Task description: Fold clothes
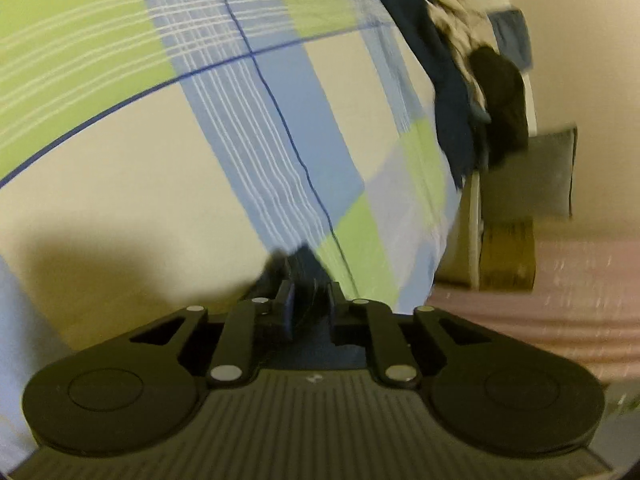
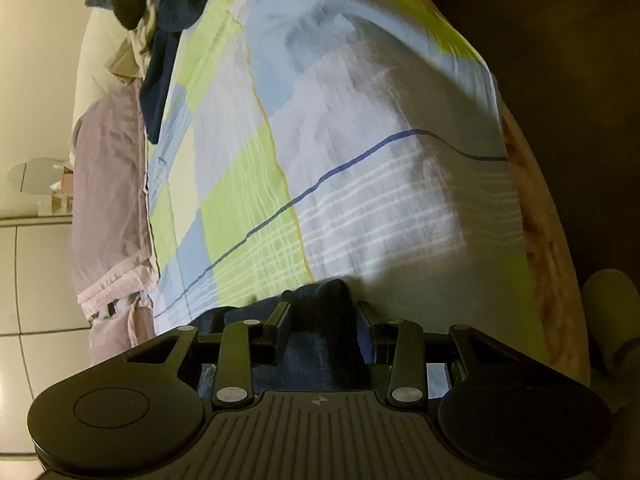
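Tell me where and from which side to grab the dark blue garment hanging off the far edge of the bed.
Take the dark blue garment by its lower hanging end, coming from the open side beyond the plaid bedspread. That end dangles free over the edge, while its upper part is tangled with the other clothes in the pile, so it would likely drag them along.

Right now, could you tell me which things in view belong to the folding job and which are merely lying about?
Part of the job:
- dark blue garment, between both grippers' fingers
- left gripper
- right gripper
- pile of clothes waiting at the far end

Lying about:
- plaid bedsheet
- pink sheet
- grey cushion
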The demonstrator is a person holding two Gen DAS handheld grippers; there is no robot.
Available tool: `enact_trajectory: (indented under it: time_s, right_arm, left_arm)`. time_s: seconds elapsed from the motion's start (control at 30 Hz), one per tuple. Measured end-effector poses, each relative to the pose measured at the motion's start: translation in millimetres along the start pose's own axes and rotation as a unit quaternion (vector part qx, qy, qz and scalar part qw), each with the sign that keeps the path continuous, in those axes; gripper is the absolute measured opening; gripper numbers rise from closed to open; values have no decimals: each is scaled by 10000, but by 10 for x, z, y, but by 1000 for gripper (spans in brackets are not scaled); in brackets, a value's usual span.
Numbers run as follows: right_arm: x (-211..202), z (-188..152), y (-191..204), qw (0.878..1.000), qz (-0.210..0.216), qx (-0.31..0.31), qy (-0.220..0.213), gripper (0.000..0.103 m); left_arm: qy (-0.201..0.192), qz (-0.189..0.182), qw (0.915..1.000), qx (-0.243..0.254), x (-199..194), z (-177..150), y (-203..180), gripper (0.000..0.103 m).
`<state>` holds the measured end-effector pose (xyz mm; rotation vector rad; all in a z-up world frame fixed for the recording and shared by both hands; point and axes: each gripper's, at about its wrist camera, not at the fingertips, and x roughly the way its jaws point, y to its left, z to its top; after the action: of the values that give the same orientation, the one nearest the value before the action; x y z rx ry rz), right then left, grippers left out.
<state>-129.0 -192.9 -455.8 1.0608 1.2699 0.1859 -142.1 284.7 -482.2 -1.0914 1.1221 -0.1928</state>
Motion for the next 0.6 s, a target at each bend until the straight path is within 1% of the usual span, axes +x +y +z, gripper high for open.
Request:
enact_trajectory:
  time_s: [0.13, 0.17, 0.23, 0.27, 0.3, 0.33, 0.4, 0.47, 0.53, 0.6]
  right_arm:
    - [14, 5, 26, 10000, -28, -62, 15, 38]
    - [16, 4, 40, 9999, -45, -128, 19, 38]
    - [18, 0, 74, 9995, -88, -308, 32, 38]
    - [19, -2, 91, 9991, -110, -398, 39, 37]
    - [21, -8, 104, 9988, -139, -466, 36, 35]
    - [25, -17, 115, 9985, -173, -521, 28, 35]
    - [30, -27, 114, 9983, -175, -547, 21, 35]
    - [40, -32, 103, 9984, -156, -536, 29, 35]
    - [56, -37, 99, 9985, -143, -524, 42, 35]
    - [64, -38, 97, 9986, -136, -508, 63, 35]
  left_arm:
    - [205, 282, 9980, 533, 151, 11, -196, 16]
    - [212, 362, 9961, 782, 139, -11, -258, 14]
    - [158, 366, 9930, 1108, 55, -76, -357, 11]
    - [105, 310, 9905, 1337, -8, -135, -416, 11]
    - [48, 242, 9871, 1584, -76, -199, -479, 11]
    - [14, 213, 9809, 1934, -132, -276, -553, 10]
    - [22, 257, 9713, 2365, -187, -407, -646, 11]
    - [45, 325, 9685, 2468, -182, -484, -657, 11]
    - [21, 382, 9675, 2500, -149, -526, -646, 11]
    - [18, 387, 9749, 2194, -112, -459, -567, 11]
